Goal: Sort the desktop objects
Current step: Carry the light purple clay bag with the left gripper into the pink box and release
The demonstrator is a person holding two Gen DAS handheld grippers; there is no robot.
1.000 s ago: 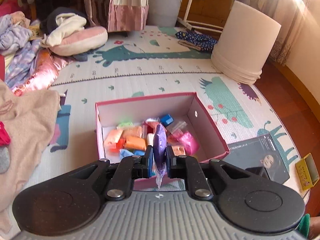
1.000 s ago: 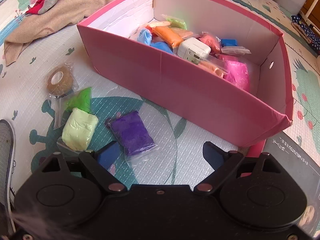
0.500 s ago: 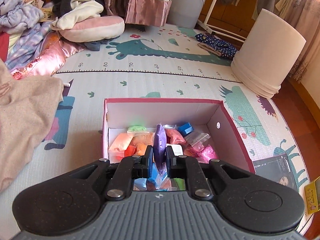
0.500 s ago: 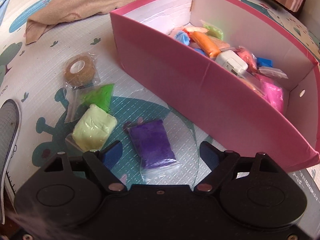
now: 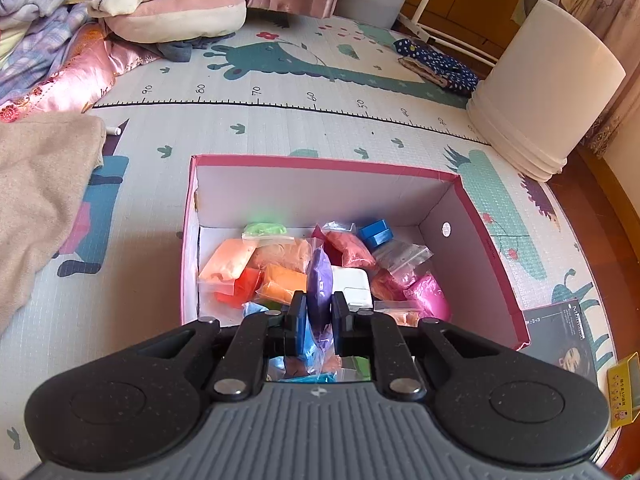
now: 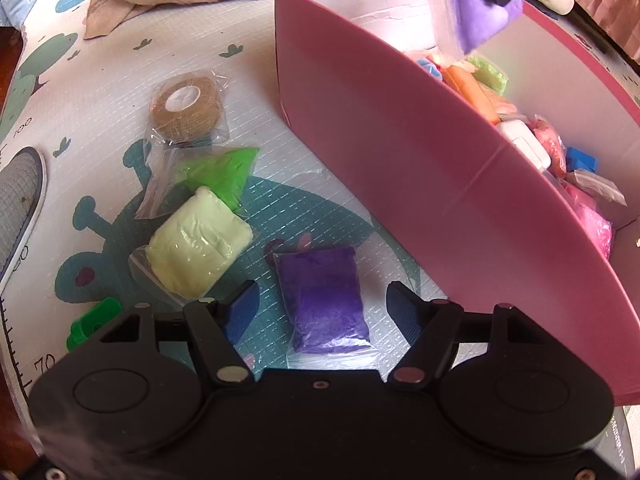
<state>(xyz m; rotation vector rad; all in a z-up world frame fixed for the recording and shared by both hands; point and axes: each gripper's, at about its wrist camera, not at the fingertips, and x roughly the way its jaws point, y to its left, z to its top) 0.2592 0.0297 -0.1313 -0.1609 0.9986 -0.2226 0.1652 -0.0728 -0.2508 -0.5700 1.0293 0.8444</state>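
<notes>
Compared to a second ago, the left gripper (image 5: pixel 316 316) has carried its light purple clay bag (image 5: pixel 319 292) forward so it now hangs right over the middle of the pink box (image 5: pixel 492 248) instead of near the front edge. Left wrist view first: the claw is pinching that bag edge-on between its two fingers, dead centre of the frame, bag tail dangling below. Under it the box is already pretty full: an orange bag (image 5: pixel 282 282), a peach one (image 5: pixel 226 260), a white charger block (image 5: pixel 354 286) just right of the held bag, a magenta bag (image 5: pixel 428 294) lower right, a blue block (image 5: pixel 376 234) toward the back wall. A beige blanket (image 5: pixel 40 184) sits at the left edge and a white bucket-looking thing (image 5: pixel 544 92) at upper right, both on the play mat (image 5: pixel 280 128).

Right wrist view: this one's shifted too, the right gripper (image 6: pixel 318 306) is lower and closer to the mat than before. Its fingers are spread wide with nothing between them, hovering either side of a dark purple clay bag (image 6: pixel 324 300) lying flat on the mat at bottom centre. Just left of that is a pale yellow-green bag (image 6: pixel 198 240), touching a bright green bag (image 6: pixel 220 172) above it, and a brown tape roll (image 6: pixel 186 106) in its wrapper further up. A small green plastic piece (image 6: pixel 90 322) pokes out at lower left. The box fills the right side, and the left claw with its bag shows at the top right.
</notes>
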